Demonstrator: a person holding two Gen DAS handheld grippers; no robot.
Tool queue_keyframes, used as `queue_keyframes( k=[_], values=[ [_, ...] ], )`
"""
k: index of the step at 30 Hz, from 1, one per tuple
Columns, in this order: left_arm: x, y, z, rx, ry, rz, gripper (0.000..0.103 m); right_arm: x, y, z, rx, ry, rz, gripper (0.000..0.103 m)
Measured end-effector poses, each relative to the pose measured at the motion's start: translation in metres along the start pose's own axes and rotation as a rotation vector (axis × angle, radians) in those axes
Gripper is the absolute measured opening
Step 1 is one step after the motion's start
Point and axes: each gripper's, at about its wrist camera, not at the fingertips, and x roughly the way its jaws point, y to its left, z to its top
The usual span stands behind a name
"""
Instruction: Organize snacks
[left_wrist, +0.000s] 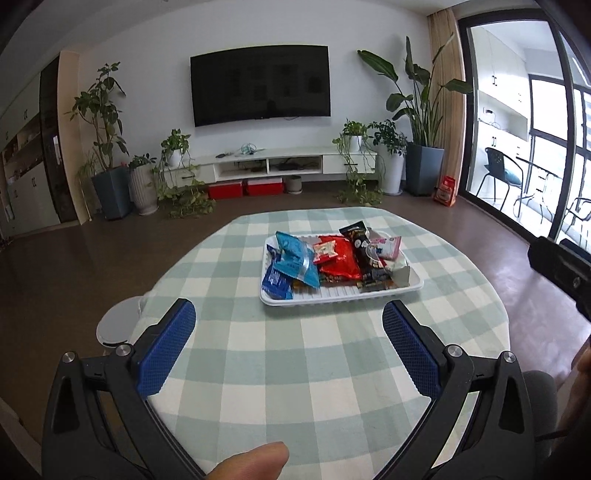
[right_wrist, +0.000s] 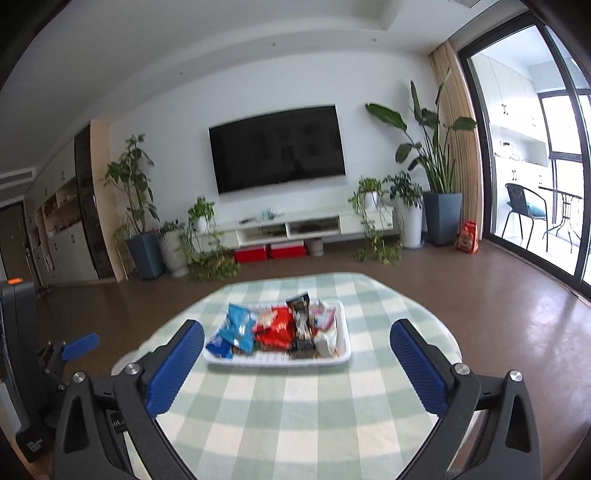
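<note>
A white tray (left_wrist: 332, 294) sits on the far half of a round table with a green checked cloth (left_wrist: 295, 369). It holds several snack packs: blue packs (left_wrist: 295, 258) at the left, a red pack (left_wrist: 338, 260) in the middle, dark packs (left_wrist: 360, 240) and a pink-white pack (left_wrist: 388, 246) at the right. My left gripper (left_wrist: 289, 325) is open and empty, above the near side of the table, short of the tray. My right gripper (right_wrist: 297, 343) is open and empty, higher and further back, with the tray (right_wrist: 277, 360) between its fingertips in view.
A round white stool or bin (left_wrist: 116, 326) stands by the table's left edge. The other gripper shows at the right edge of the left wrist view (left_wrist: 561, 269) and the left edge of the right wrist view (right_wrist: 70, 350). A TV unit and potted plants line the far wall.
</note>
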Motion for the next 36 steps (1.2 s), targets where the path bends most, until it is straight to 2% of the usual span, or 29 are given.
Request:
queue_keyframes(
  k=[4,8,13,20,36],
  values=[
    [0.016,0.004,-0.004,-0.024,0.028,-0.004,0.103,0.007,0.0,-0.013,0.007,0.11,0.001,0.103],
    [0.029,0.01,-0.009,-0.043,0.058,-0.006,0.103,0.011,0.001,-0.024,0.008,0.15,-0.015,0.103],
    [0.04,0.013,-0.014,-0.053,0.085,-0.006,0.103,0.016,0.005,-0.039,-0.027,0.171,-0.057,0.103],
    [0.054,0.015,-0.021,-0.061,0.12,-0.02,0.103,0.029,0.0,-0.049,0.005,0.218,-0.064,0.103],
    [0.061,0.011,-0.027,-0.066,0.141,-0.041,0.103,0.033,-0.001,-0.052,0.007,0.244,-0.072,0.103]
  ],
)
